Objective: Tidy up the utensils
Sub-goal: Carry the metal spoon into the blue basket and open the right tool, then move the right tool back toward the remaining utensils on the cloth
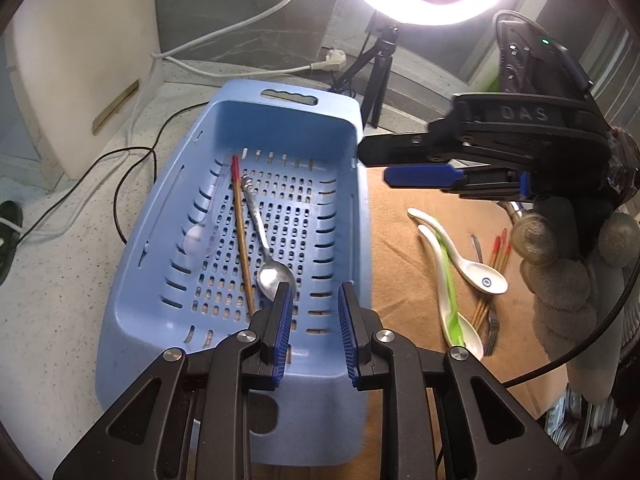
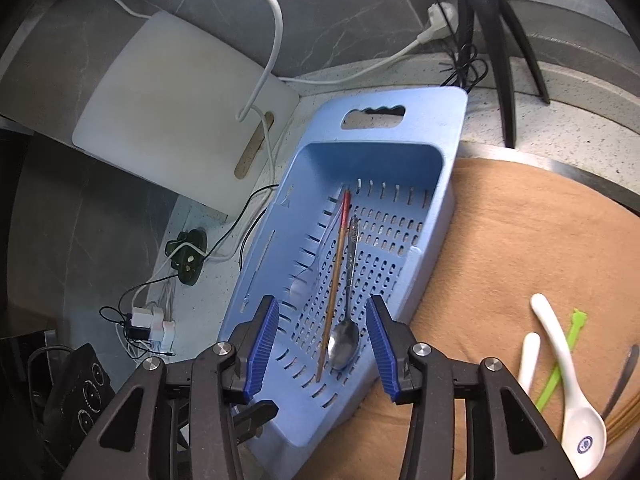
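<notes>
Utensils are split between two places: a metal spoon (image 1: 269,252) and a red-tipped chopstick (image 1: 242,232) lie side by side, lengthwise, on the slotted floor of the blue basket (image 1: 168,208), with a clear plastic spoon (image 1: 199,232) beside the chopstick toward the basket's left wall; the rest lie on the brown cloth (image 1: 400,248) to the right of the basket. The left wrist view shows the right claw (image 1: 394,164) from the side, held in a gloved hand (image 1: 560,276) above the cloth just beside the basket's right rim; it also shows the ring light (image 1: 424,0) behind the basket, and on the cloth two white soup spoons (image 1: 460,252), a green stick (image 1: 448,276), more chopsticks (image 1: 494,276) and a fork (image 1: 492,328). The right wrist view shows things left of the basket that the other lacks: a white cutting board (image 2: 176,120) in full, a green holder (image 2: 188,256) and a cluster of plugs (image 2: 152,326) on the speckled tabletop (image 2: 560,120). The left claw (image 1: 313,324) is spread, empty, over the basket's near end, the spoon's bowl just ahead of its left finger. The right claw is also spread and empty, the spoon's bowl and the chopstick's bare end lying between its fingers below.
</notes>
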The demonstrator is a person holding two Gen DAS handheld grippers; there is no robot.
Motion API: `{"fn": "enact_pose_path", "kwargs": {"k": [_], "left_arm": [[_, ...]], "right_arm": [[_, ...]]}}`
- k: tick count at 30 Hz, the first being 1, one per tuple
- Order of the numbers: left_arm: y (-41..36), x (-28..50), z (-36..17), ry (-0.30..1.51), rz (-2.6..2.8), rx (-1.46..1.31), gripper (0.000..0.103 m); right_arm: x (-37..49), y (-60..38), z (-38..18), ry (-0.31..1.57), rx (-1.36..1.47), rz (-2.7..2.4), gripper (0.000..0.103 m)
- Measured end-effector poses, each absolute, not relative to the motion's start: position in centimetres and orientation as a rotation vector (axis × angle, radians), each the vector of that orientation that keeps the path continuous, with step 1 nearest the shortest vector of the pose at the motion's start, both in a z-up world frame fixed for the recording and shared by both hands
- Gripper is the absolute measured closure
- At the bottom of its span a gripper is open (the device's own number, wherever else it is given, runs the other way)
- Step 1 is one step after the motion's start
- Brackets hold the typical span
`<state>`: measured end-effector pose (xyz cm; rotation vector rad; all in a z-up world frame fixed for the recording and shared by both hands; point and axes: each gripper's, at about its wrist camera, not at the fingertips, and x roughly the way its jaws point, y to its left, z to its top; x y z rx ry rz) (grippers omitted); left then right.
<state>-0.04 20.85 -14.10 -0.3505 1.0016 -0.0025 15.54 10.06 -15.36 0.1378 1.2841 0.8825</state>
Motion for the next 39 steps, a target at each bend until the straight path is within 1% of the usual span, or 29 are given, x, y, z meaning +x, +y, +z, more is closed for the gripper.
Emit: {"fn": "enact_pose_path", "kwargs": {"k": [1, 2, 6, 8, 9, 14, 21, 27, 32, 39], "left_arm": [[20.6, -0.1, -13.9, 0.999, -0.007, -0.346, 0.072], [20.3, -0.2, -13.7, 0.995, -0.012, -0.340, 0.070], [18.7, -0.6, -13.0, 0.986, -0.046, -0.311, 0.070], [17.6, -0.9, -12.7, 0.981, -0.063, -0.295, 0.062], [17.2, -1.0, -12.5, 0.978, -0.069, -0.290, 0.061], [14.5, -1.3, -12.5, 0.989, -0.120, -0.276, 0.061], [10.8, -1.0, -13.8, 1.036, -0.174, -0.266, 0.061], [7.6, -0.3, -14.6, 1.054, -0.202, -0.280, 0.061], [5.4, 0.3, -14.6, 1.052, -0.222, -0.289, 0.061], [1.7, 2.7, -15.6, 1.071, -0.217, -0.310, 0.061]], "right_arm": [[15.3, 9.4, -14.9, 1.268, 0.130, 0.884, 0.061], [15.1, 8.8, -14.4, 1.255, 0.120, 0.884, 0.061], [14.2, 5.7, -13.0, 1.205, 0.089, 0.869, 0.060], [13.9, 3.4, -12.5, 1.181, 0.095, 0.854, 0.056], [13.8, 2.4, -12.4, 1.175, 0.105, 0.847, 0.055], [13.8, -2.9, -12.3, 1.169, 0.173, 0.785, 0.055], [13.2, -10.3, -12.3, 1.108, 0.246, 0.688, 0.055], [14.2, -14.9, -13.6, 1.160, 0.295, 0.635, 0.055], [15.5, -15.8, -14.8, 1.221, 0.259, 0.666, 0.055], [18.2, -13.9, -17.2, 1.344, 0.190, 0.806, 0.055]]}}
